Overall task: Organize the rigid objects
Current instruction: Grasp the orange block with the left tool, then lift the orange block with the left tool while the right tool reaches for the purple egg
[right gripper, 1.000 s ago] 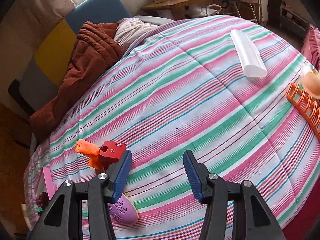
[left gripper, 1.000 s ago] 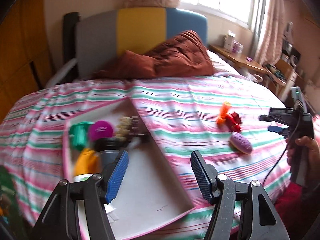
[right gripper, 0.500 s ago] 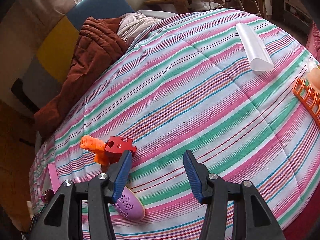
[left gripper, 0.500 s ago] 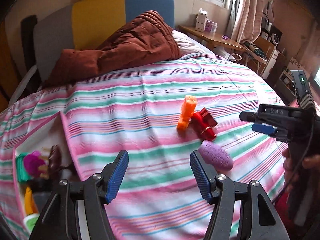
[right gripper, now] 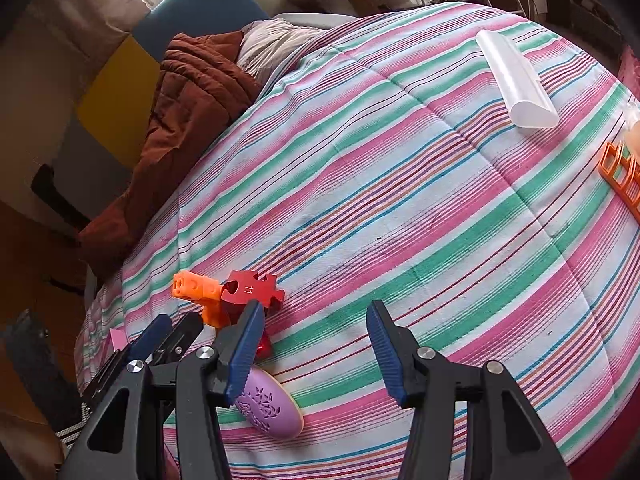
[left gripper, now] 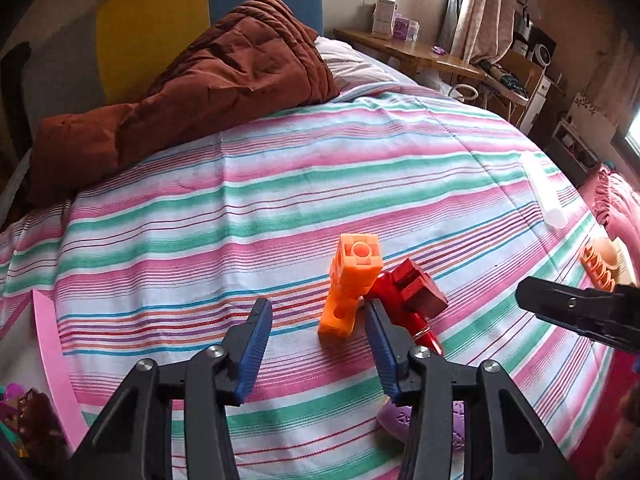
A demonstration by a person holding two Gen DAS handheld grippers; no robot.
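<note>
My left gripper is closing its jaws over the striped bed, nothing between them yet. My right gripper jaws hang apart, empty. The orange block lies just ahead, touching the red piece.

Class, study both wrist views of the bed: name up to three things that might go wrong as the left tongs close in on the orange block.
1. The orange block leans against the red piece; the closing left tongs, nothing gripped yet, may snag both or knock one away.
2. The soft striped bedspread may let the block tip.
3. The purple oval lies just under the tongs and could be nudged.
</note>
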